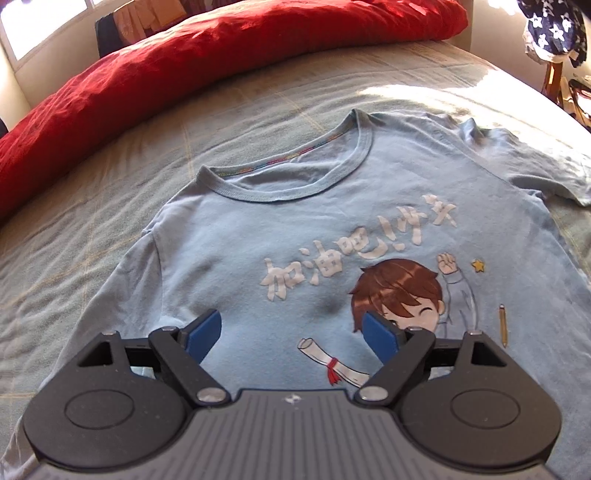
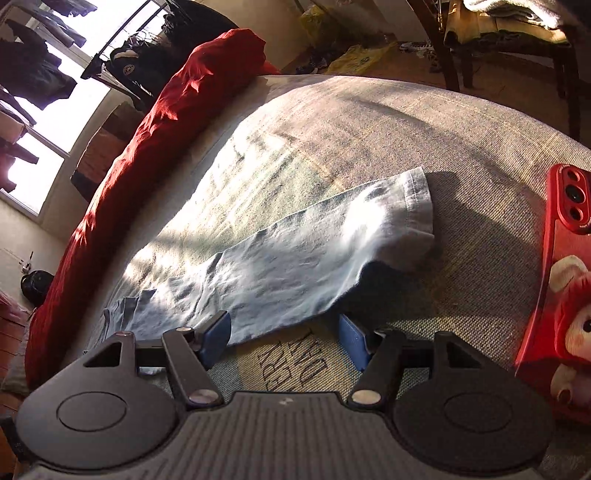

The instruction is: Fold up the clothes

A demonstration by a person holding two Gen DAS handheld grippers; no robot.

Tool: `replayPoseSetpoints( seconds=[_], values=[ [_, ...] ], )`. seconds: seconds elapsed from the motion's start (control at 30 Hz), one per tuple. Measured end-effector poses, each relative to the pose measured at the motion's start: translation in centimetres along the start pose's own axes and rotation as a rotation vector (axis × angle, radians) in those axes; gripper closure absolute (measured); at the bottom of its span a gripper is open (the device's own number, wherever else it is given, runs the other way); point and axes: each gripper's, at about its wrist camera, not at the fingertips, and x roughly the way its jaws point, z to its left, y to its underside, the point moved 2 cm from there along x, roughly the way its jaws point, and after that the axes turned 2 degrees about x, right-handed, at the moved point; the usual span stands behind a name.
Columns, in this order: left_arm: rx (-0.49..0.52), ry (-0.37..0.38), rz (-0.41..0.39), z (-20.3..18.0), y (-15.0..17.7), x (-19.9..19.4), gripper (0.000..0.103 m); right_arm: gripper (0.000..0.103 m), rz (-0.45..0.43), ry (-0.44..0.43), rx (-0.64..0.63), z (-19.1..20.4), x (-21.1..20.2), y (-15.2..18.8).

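The light blue T-shirt lies face up, spread flat on the bed sheet, likely laid out for folding. Left gripper hovers spread wide over its print; right gripper gapes empty at the sleeve edge, beside a red phone

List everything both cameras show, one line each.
T-shirt: one, light blue, cartoon print, flat on the bed, front up.
Sleeve: one, light blue, lying spread on the bed.
Bed cover: one, grey-green.
Duvet: one, red, bunched along the far edge.
Phone: one, red case, on the bed at right.
Hanging clothes: several, dark, by the window.
Starred cloth: one, navy and white, top right.
Left gripper: open, above the print.
Right gripper: open, at the shirt's edge.
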Motion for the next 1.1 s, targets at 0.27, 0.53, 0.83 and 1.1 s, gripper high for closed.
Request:
replayPoseSetpoints(
  seconds=[0.27, 0.53, 0.83, 1.1],
  values=[
    [0.1, 0.113, -0.113, -6.5, 1.7, -4.5, 0.019, 0.034, -0.138, -0.021, 0.11, -2.9, 0.0, -2.6],
    [0.079, 0.126, -0.132, -9.7, 2.9, -4.2, 0.019, 0.076, -0.188, 0.051, 0.052, -3.7, -0.4, -2.9],
    [-0.007, 0.167, -0.114, -9.9, 3.9, -4.0, 0.019, 0.098, -0.235, 0.166, -0.119, -1.8, -0.6, -4.0],
    [-0.009, 0.18, -0.096, -10.3, 4.6, -3.9, 0.019, 0.083, -0.246, 0.395, -0.181, -1.4, -1.6, -3.4]
  ],
)
